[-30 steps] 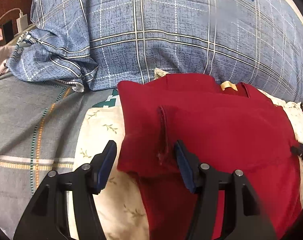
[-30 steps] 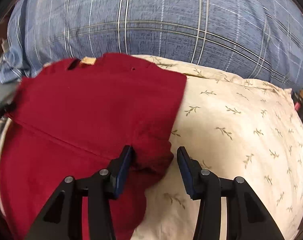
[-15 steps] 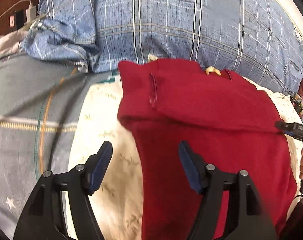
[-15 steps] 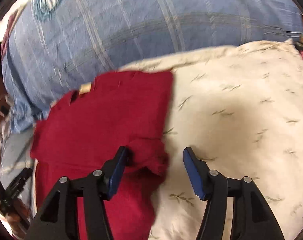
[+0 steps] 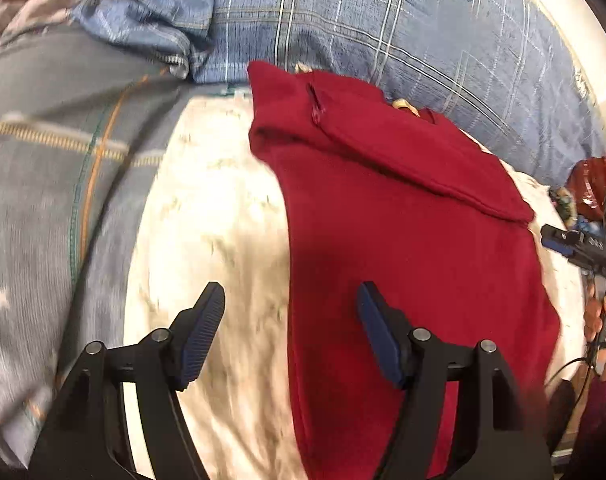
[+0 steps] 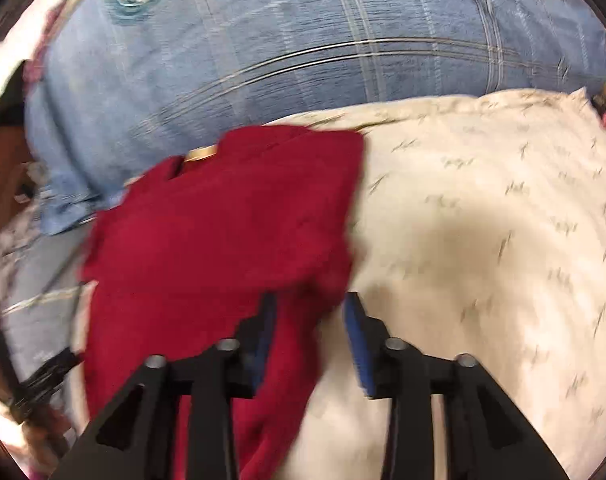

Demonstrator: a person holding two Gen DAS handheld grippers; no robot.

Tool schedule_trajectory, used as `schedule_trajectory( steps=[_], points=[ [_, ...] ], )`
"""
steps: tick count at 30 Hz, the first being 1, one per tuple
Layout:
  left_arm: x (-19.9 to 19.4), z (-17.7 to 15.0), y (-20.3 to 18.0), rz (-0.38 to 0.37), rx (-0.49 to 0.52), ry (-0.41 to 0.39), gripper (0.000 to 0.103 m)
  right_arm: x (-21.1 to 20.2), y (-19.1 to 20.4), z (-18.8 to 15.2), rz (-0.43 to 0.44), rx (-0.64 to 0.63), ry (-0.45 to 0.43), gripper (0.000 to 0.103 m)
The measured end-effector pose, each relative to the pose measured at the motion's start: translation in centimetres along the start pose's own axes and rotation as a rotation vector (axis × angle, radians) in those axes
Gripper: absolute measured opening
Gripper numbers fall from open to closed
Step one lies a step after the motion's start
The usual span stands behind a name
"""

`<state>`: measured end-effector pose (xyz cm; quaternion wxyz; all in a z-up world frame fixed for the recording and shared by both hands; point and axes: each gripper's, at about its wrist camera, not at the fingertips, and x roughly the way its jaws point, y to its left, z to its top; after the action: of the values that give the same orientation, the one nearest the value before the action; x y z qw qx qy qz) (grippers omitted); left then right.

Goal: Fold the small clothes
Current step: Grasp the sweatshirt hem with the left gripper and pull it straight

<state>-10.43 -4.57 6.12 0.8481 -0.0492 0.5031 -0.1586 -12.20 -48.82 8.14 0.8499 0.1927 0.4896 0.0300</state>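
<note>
A red garment (image 5: 403, 232) lies flat on a cream leaf-print sheet (image 5: 215, 216), with its top part folded down over the body. My left gripper (image 5: 291, 332) is open and empty above the garment's left edge, one finger over the sheet and one over the red cloth. In the right wrist view the same garment (image 6: 231, 232) lies to the left. My right gripper (image 6: 309, 332) is open above the garment's right edge, holding nothing. The right gripper's tip also shows in the left wrist view (image 5: 575, 244).
A blue plaid pillow (image 5: 383, 28) lies behind the garment, also in the right wrist view (image 6: 303, 40). A grey striped blanket (image 5: 43, 184) covers the left. Small colourful items (image 5: 591, 188) sit at the right edge of the bed.
Both grippers have let go of the folded-down part and pulled back toward me. The folded top now lies flat on the garment. The right gripper's jaws stand a little narrower.
</note>
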Motion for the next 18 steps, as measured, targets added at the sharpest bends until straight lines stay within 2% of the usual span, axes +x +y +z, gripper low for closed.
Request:
schedule_trajectory(
  steps=[1, 2, 6, 8, 9, 13, 15, 18],
  points=[
    [-0.2, -0.5, 0.1, -0.012, 0.001, 0.016, 0.068, -0.6, 0.3, -1.0, 0.025, -0.02, 0.016, 0.058],
    [-0.3, -1.1, 0.1, -0.014, 0.009, 0.03, 0.068, -1.0, 0.6, -2.1, 0.046, -0.043, 0.042, 0.06],
    [-0.5, -2.8, -0.2, -0.004, 0.038, 0.054, 0.068, -0.4, 0.9, -5.9, 0.113, -0.043, 0.116, 0.06],
    [-0.2, -3.3, -0.3, -0.002, 0.041, 0.069, 0.068, 0.8, 1.6, -7.2, 0.097, -0.067, 0.13, 0.043],
    [-0.2, -3.5, -0.4, 0.003, 0.042, 0.07, 0.068, 0.9, 1.9, -7.7, 0.067, -0.091, 0.118, 0.006],
    [-1.7, -4.2, -0.7, -0.011, 0.044, 0.058, 0.068, -2.8, 2.2, -9.1, -0.016, -0.156, 0.005, 0.006],
    [-2.5, -4.7, -0.7, -0.014, 0.047, 0.047, 0.069, -3.2, 1.0, -9.2, -0.018, -0.132, 0.01, 0.006],
    [-2.5, -5.7, -1.2, -0.009, 0.065, 0.083, 0.069, -2.7, -0.5, -9.5, -0.004, -0.062, 0.047, 0.009]
  ],
)
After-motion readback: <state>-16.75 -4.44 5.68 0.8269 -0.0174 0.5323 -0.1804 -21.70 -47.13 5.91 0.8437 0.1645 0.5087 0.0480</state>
